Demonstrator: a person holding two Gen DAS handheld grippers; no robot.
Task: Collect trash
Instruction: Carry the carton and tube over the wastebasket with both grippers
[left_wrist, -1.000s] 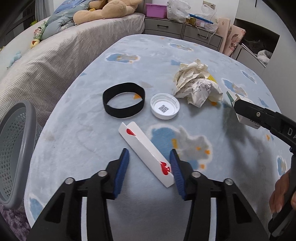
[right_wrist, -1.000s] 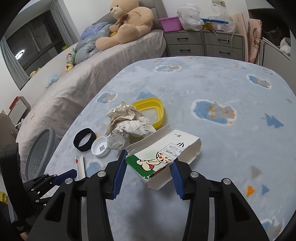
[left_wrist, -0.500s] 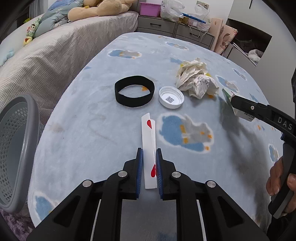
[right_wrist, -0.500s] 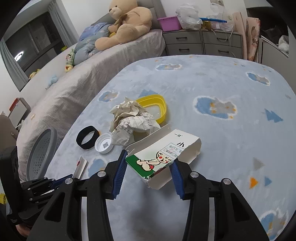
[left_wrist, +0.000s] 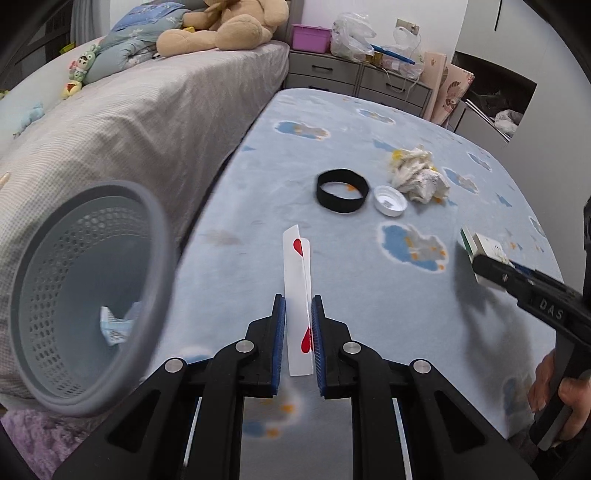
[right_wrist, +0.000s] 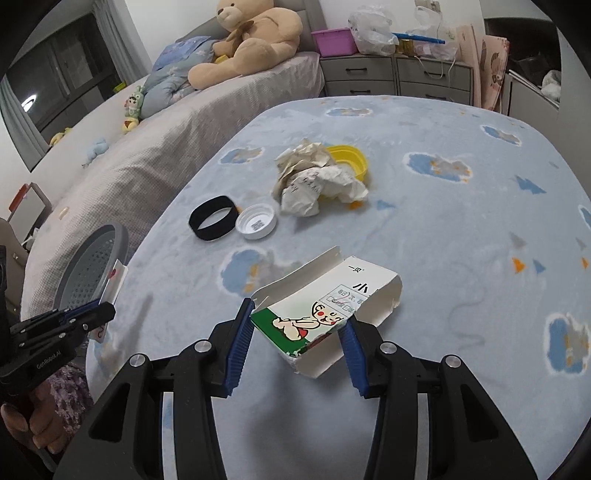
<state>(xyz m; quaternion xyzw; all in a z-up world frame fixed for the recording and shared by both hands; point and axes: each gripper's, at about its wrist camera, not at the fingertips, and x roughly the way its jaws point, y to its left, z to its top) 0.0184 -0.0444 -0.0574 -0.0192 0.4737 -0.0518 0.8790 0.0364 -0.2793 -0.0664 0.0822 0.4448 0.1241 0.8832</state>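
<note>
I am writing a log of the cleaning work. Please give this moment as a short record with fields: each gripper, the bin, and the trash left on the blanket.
left gripper: shut on folded playing card
right gripper: shut on torn paper carton
gray mesh basket: beside the bed, a folded paper scrap inside
left on blanket: crumpled paper, white bottle cap, black band, yellow lid

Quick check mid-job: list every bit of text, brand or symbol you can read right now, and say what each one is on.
"DAS": on the right gripper, seen from the left wrist; the rest is hidden.
"GenRobot.AI": on the left gripper, seen from the right wrist.
"小": on the cartoon carton; the smaller print around it is unreadable.
Red hearts, no number visible: on the folded card.
QR-like code: inside the white cap, unreadable.
Handwriting: on the crumpled paper, illegible.
</note>
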